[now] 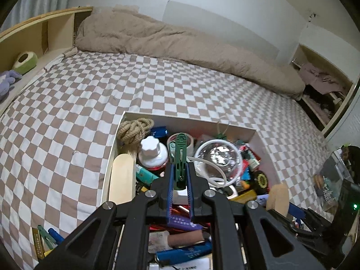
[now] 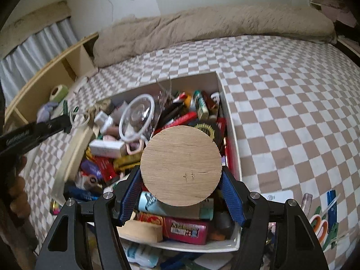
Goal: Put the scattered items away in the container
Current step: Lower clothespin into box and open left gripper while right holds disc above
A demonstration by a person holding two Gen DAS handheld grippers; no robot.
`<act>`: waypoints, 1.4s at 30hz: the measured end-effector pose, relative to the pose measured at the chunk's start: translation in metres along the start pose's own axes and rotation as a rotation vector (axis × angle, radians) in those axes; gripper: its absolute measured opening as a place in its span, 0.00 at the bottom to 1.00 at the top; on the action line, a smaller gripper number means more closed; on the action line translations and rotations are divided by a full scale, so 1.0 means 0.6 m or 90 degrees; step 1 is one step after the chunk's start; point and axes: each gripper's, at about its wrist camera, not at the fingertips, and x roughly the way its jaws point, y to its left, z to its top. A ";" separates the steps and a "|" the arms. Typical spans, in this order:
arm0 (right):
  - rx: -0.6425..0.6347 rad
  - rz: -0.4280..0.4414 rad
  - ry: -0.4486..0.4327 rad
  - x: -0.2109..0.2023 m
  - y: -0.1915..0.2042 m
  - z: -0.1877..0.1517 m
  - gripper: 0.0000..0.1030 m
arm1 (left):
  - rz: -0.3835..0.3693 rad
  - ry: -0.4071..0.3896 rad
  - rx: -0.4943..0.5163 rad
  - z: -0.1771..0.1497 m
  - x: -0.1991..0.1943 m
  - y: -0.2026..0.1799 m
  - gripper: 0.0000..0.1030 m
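Observation:
A white box (image 1: 126, 115) (image 2: 234, 135) crammed with small items lies on the checkered bed. My left gripper (image 1: 180, 168) is shut on a green clothes peg (image 1: 180, 157), which sticks up over the box near a white-capped bottle (image 1: 153, 153) and a clear plastic lid (image 1: 218, 157). My right gripper (image 2: 181, 175) is shut on a round wooden disc (image 2: 181, 165), held by its rim above the box's near half. The disc's edge (image 1: 277, 196) shows at the right of the left wrist view. The left gripper's black arm (image 2: 33, 132) enters the right wrist view from the left.
A rope coil (image 1: 135, 129) fills the box's far left corner. Loose items lie on the bed: a green peg and blue piece (image 1: 49, 238) at the lower left, scissors, a blue stick and pegs (image 2: 326, 220) at the lower right. A beige duvet (image 1: 180, 42) lines the far side.

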 end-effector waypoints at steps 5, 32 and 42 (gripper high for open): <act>-0.008 -0.002 0.016 0.010 0.002 -0.011 0.67 | 0.015 0.013 -0.008 -0.001 0.019 0.014 0.11; -0.043 0.002 0.006 -0.005 0.008 -0.029 0.67 | 0.121 0.062 0.048 -0.020 0.086 0.005 0.11; -0.033 0.016 -0.001 -0.008 0.006 -0.030 0.67 | 0.098 0.063 0.019 -0.018 0.078 0.015 0.25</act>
